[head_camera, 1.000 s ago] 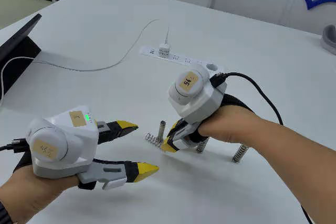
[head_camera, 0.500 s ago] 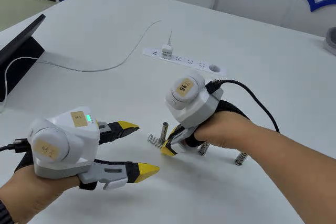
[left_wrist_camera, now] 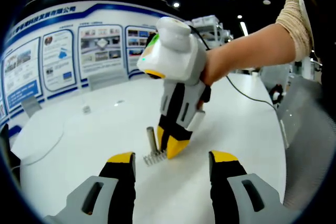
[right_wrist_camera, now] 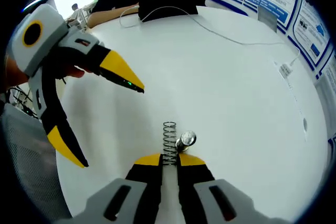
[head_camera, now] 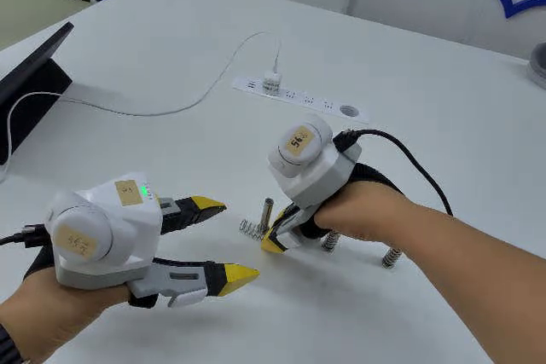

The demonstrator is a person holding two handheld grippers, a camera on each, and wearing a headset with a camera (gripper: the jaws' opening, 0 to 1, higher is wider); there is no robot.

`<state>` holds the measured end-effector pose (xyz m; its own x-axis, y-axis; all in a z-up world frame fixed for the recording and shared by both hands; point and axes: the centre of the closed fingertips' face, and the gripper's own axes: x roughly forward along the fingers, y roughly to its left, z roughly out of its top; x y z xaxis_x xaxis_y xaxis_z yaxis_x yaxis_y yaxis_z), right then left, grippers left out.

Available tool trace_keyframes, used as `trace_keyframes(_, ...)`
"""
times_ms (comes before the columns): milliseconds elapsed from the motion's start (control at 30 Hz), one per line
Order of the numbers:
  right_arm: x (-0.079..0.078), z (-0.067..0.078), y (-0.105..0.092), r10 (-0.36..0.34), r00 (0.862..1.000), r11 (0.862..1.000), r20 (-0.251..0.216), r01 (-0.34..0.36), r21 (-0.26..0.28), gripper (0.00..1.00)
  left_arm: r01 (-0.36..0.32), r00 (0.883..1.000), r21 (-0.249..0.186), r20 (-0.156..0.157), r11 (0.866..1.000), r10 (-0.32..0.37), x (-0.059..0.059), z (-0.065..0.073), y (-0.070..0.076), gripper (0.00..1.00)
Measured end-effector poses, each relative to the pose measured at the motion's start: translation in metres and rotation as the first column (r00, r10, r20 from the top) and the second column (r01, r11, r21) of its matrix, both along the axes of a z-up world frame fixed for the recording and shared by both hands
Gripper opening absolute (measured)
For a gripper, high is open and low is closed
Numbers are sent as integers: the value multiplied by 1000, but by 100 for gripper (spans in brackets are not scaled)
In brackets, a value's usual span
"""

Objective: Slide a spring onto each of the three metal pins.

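White worktop spreads across the head view, with a dark monitor at its left edge and a white power strip lying toward its far edge. A thin white cable curves from the strip toward the monitor. Near the middle of the worktop a bare metal pin stands upright, and a spring lies flat on the surface just beside its foot. The right gripper points steeply down at that spot. In the right gripper view its yellow-tipped jaws are drawn almost together and pinch the near end of the spring, while the rest of the coil lies alongside the pin. Toward the right edge stand a second pin, partly hidden by the hand, and a third pin, each with a spring around it. The left gripper hovers nearer the front edge, roughly level, its jaws spread wide with nothing between them and its tips aimed at the loose spring
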<state>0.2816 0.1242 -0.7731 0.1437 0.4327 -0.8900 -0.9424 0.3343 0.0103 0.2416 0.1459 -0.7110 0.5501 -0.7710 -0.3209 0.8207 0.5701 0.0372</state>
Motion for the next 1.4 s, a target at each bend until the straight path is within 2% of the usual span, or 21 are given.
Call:
trace_keyframes(333,-7,5,-2,29,1000,1000,-8,-29,-3,12,2,1000,8,-1,1000,-2,0,-1,1,57)
trace_keyframes(467,-14,10,-2,69,998,998,-7,-69,-14,12,5,1000,9,1,1000,-5,-1,-1,0,57)
trace_keyframes(600,-22,21,-2,123,992,992,6,-123,-20,12,14,1000,17,2,1000,-14,-2,-3,-1,56)
trace_keyframes(833,-35,39,-2,226,974,974,19,-225,-37,12,23,1000,17,5,1000,-23,-3,-2,-3,53)
trace_keyframes(967,-43,46,-1,285,958,958,23,-284,-48,12,36,999,17,12,999,-36,-5,0,-5,50)
trace_keyframes(1200,-51,50,-2,347,938,936,21,-345,-67,12,63,998,25,29,998,-64,-9,1,-9,38)
trace_keyframes(1400,-58,53,-2,389,921,919,22,-386,-78,12,97,994,48,42,994,-99,-16,-1,-14,30)
